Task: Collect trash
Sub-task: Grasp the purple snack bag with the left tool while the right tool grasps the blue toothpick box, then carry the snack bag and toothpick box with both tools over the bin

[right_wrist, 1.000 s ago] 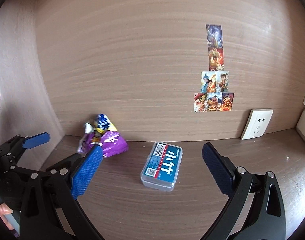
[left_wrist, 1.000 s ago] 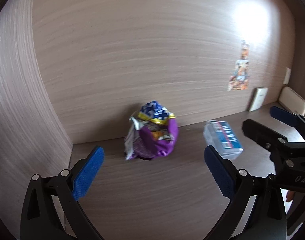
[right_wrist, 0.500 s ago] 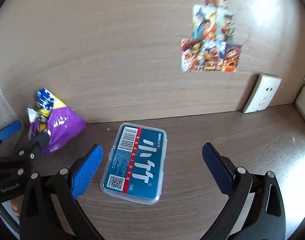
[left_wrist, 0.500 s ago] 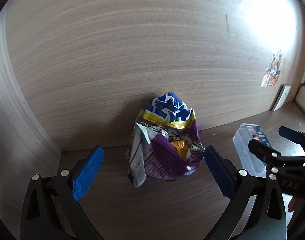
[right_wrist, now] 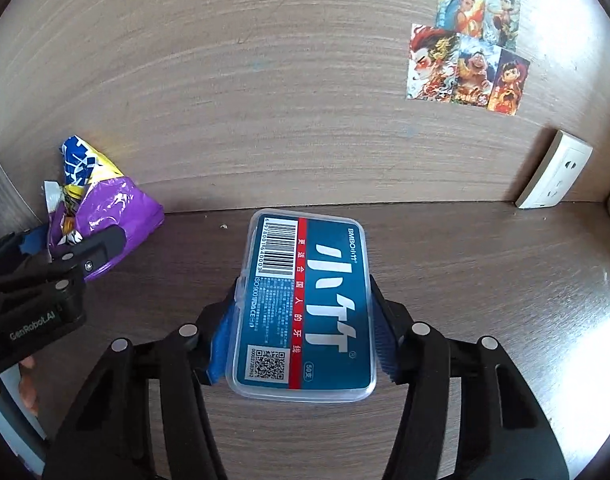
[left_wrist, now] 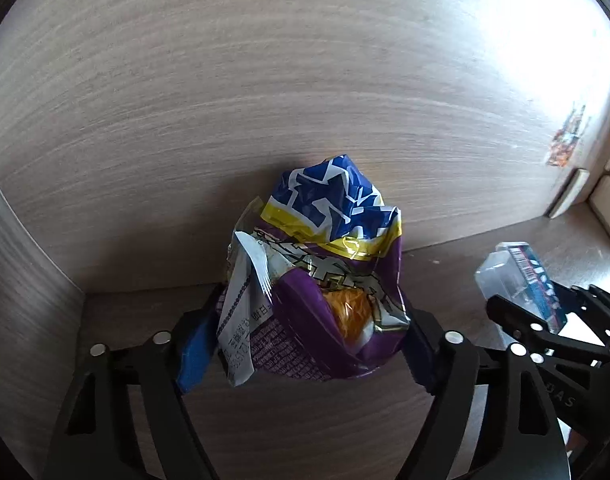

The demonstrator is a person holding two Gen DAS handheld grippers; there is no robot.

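- Left gripper (left_wrist: 309, 350): earlier wide apart short of the bag (left_wrist: 321, 280), its jaws now flank it and are closing, pads at its crumpled sides.
- Right gripper (right_wrist: 301, 340): likewise come down around the box (right_wrist: 305, 304), jaws closing, pads against its long edges.
- Meaning: both grasps look nearly set; lifting probably follows.
- Bag: purple-blue foil, torn open, in the desk (right_wrist: 485, 280) corner.
- Box: clear, blue-labelled, flat on the desk.
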